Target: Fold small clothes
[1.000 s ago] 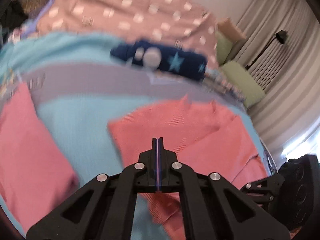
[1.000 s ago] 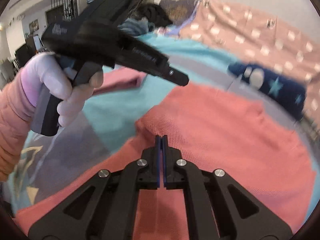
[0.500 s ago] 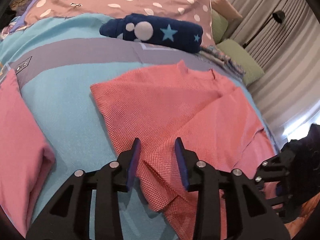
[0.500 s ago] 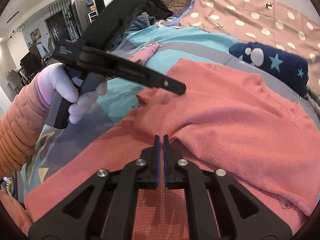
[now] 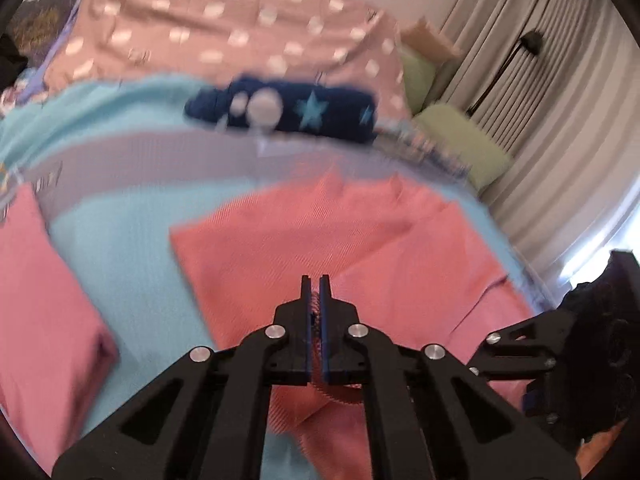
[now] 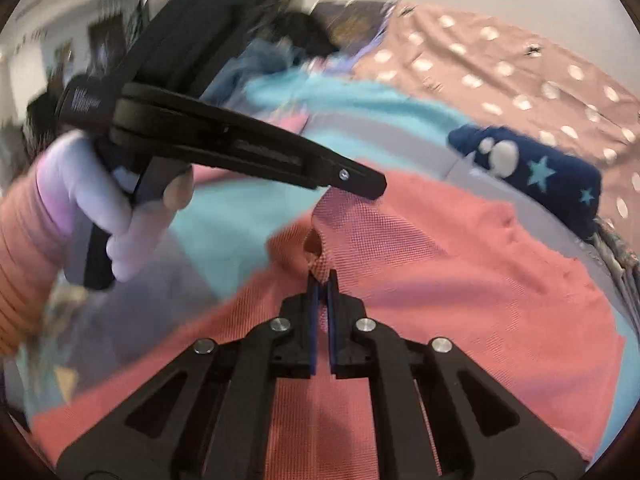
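A coral-pink knit top (image 5: 320, 236) lies partly folded on the blue bed cover (image 5: 132, 264); it also shows in the right wrist view (image 6: 460, 264). My left gripper (image 5: 315, 284) is shut on a fold of the top's fabric and lifts it. My right gripper (image 6: 322, 278) is shut on the same top, pinching a raised fold. In the right wrist view the left gripper (image 6: 360, 184) shows from the side, its tip holding a lifted corner of the top.
A folded pink garment (image 5: 36, 312) lies at the left. A navy star-patterned roll (image 5: 288, 108) lies beyond the top, with a dotted pink blanket (image 5: 224, 36) behind it. Green pillows (image 5: 468, 140) and curtains (image 5: 560, 92) are at the right.
My left gripper was open around a fold half a second ago; now it is shut on the fabric and has risen. My right gripper stays shut on the top and lifts its fold.
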`<act>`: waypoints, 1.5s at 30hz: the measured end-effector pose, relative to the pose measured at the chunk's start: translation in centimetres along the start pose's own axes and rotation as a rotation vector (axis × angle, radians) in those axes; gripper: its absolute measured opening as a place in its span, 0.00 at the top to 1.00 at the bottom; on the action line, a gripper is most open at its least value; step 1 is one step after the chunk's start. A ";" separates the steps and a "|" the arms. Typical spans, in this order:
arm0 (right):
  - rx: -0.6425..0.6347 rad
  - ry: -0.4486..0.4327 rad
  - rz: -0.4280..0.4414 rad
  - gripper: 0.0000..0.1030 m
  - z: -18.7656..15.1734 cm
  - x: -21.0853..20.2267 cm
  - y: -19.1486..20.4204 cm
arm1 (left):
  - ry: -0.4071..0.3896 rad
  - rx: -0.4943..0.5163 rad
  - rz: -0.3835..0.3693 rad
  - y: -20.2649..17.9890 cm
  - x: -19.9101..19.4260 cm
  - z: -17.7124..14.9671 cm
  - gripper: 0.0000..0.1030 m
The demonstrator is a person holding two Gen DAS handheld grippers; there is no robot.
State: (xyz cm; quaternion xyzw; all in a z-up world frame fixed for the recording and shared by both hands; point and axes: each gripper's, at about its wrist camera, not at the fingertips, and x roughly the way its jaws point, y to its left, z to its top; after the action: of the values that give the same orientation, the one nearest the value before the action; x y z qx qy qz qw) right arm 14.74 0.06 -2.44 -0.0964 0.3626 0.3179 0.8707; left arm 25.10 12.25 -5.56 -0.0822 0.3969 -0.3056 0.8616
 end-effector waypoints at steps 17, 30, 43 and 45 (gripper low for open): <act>0.360 0.051 -0.038 0.65 -4.6 -4.4 -11.0 | -0.020 -0.057 0.193 2.4 -0.6 -2.0 0.85; 0.740 0.043 -0.281 0.76 -14.8 -11.9 -18.8 | 0.077 0.073 0.305 -2.2 1.0 -5.2 0.70; 0.794 -0.005 -0.252 0.64 -22.8 -21.2 -14.0 | 0.044 -0.070 0.207 -6.1 -7.0 -16.1 0.53; 0.830 -0.019 -0.220 0.63 -24.1 -22.0 -13.5 | 0.055 -0.086 0.173 -6.6 -7.6 -18.0 0.53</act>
State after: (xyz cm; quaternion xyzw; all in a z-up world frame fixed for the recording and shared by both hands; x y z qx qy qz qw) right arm -2.34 -30.75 -5.38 0.2267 0.4393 0.0510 0.8678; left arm 5.08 13.27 -10.33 -0.0761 0.4387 -0.2150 0.8692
